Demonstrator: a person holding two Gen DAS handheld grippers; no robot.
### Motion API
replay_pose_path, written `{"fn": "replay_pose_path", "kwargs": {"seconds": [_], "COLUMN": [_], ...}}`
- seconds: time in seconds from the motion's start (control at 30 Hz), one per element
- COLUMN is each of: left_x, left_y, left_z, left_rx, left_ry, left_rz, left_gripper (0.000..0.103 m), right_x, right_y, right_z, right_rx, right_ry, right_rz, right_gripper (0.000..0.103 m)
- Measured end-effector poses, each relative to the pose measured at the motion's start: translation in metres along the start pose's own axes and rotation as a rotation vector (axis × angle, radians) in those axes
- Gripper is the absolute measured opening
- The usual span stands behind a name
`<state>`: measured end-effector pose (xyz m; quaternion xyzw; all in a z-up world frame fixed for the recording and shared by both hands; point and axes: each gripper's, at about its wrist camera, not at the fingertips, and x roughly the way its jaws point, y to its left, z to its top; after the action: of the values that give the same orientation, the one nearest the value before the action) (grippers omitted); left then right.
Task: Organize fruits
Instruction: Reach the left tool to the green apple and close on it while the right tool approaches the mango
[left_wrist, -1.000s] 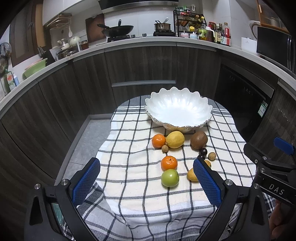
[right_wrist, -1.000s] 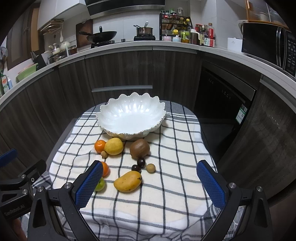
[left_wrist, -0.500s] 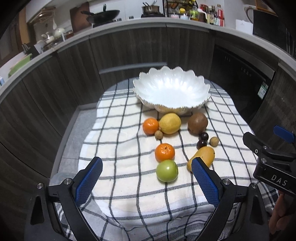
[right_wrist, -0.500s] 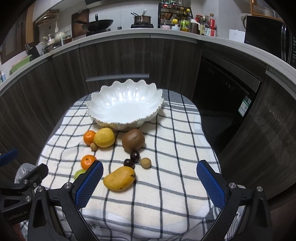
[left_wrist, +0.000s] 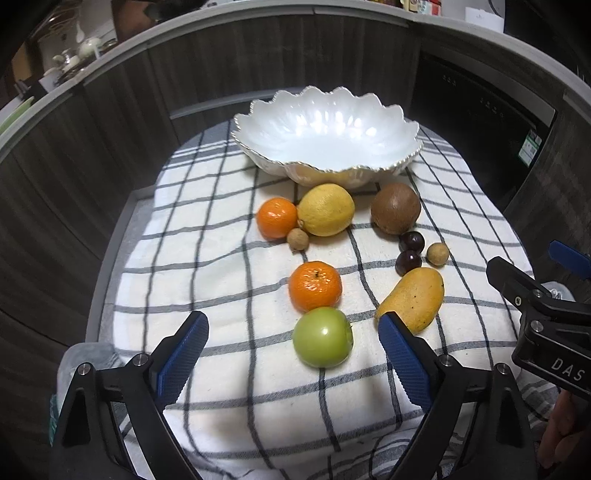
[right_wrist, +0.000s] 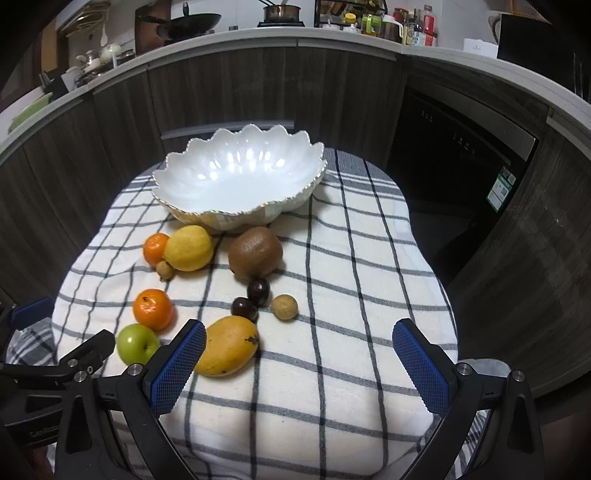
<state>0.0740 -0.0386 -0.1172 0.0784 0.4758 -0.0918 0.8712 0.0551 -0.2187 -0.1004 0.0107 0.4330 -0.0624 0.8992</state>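
Observation:
An empty white scalloped bowl stands at the far end of a checked cloth. In front of it lie a lemon, two oranges, a brown kiwi, a green apple, a mango, two dark plums and small tan fruits. My left gripper hovers just short of the apple, its jaws wide and closing, nothing between the pads. My right gripper is open, its left pad beside the mango.
The cloth covers a small rounded table; its edges drop off on all sides. Dark wood cabinets curve behind, with a worktop of pots and bottles above. The right gripper's body shows at the left view's right edge.
Both grippers have come down and closer to the fruit; the apple and mango now sit near the pads. The left jaws have narrowed a little.

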Motion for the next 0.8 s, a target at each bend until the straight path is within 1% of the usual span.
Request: {"fn": "replay_pose_path", "kwargs": {"seconds": [0.1,0.2,0.3,0.47,0.6,0.8], "left_x": [0.015,0.028,0.038,0.051,0.062,0.071], "left_y": [-0.004,-0.007,-0.008,-0.010,-0.010,-0.010], "left_z": [-0.001,-0.003,-0.005,-0.010,-0.013,-0.015], "left_rx": [0.016,0.032,0.037,0.050,0.051,0.055], "left_ry": [0.025,0.054,0.073,0.101,0.132,0.151], "left_rz": [-0.009,-0.015,-0.020,-0.034,-0.048,-0.063], "left_gripper": [0.092,0.083,0.083,0.078,0.068,0.060], "right_x": [0.010,0.020,0.029,0.039,0.046,0.054], "right_y": [-0.002,-0.004,-0.005,-0.005,-0.004,-0.004], "right_z": [-0.002,-0.005,-0.008,-0.011,-0.015,-0.018], "right_rx": [0.004,0.006,0.005,0.003,0.003,0.002], "right_ry": [0.016,0.030,0.044,0.059,0.078,0.096], "right_rz": [-0.010,-0.015,-0.016,-0.017,-0.019,-0.020], "right_gripper": [0.102,0.102,0.102,0.102,0.102,0.102]}}
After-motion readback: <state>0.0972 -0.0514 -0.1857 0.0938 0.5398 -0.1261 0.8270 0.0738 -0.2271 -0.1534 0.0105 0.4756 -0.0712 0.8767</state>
